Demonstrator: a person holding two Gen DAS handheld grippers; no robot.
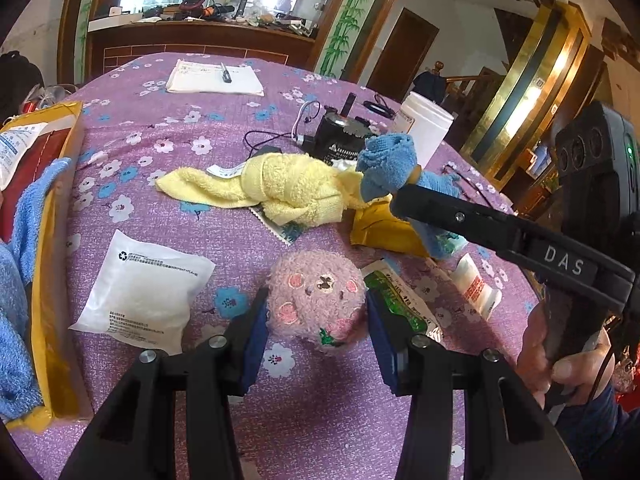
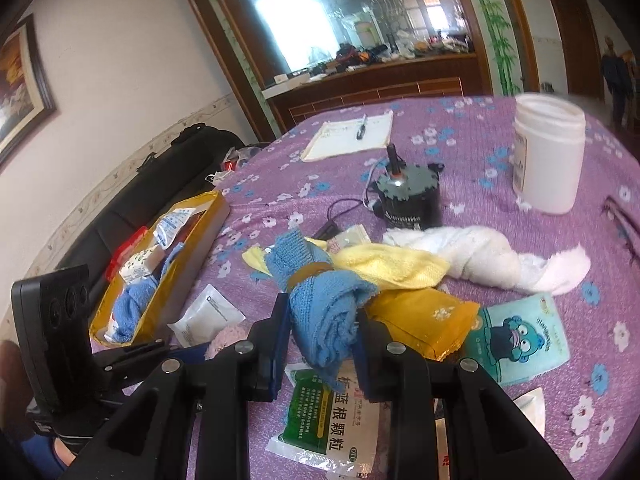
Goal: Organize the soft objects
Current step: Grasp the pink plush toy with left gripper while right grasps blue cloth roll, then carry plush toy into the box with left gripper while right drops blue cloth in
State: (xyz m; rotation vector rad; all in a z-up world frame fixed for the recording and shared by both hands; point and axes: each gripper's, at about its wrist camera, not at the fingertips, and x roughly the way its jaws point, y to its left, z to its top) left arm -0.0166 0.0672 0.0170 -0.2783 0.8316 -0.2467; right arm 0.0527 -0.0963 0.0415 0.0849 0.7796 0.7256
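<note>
My left gripper (image 1: 316, 312) has its blue pads against both sides of a pink plush ball (image 1: 316, 300) that rests on the purple flowered tablecloth (image 1: 160, 168). My right gripper (image 2: 322, 332) is shut on a rolled blue towel (image 2: 320, 300) bound with a brown band and holds it above the table; the towel also shows in the left wrist view (image 1: 386, 166). A knotted yellow towel (image 1: 280, 188) lies mid-table, and it also shows in the right wrist view (image 2: 384, 266). A knotted white towel (image 2: 480, 252) lies behind it.
A gold box (image 2: 200, 236) at the left holds a blue cloth (image 2: 132, 308) and packets. Around lie a white sachet (image 1: 148, 292), green medicine packet (image 2: 332, 412), gold pouch (image 2: 424, 320), teal tissue pack (image 2: 520, 336), black motor (image 2: 408, 196), white jar (image 2: 548, 152) and notepad (image 1: 214, 78).
</note>
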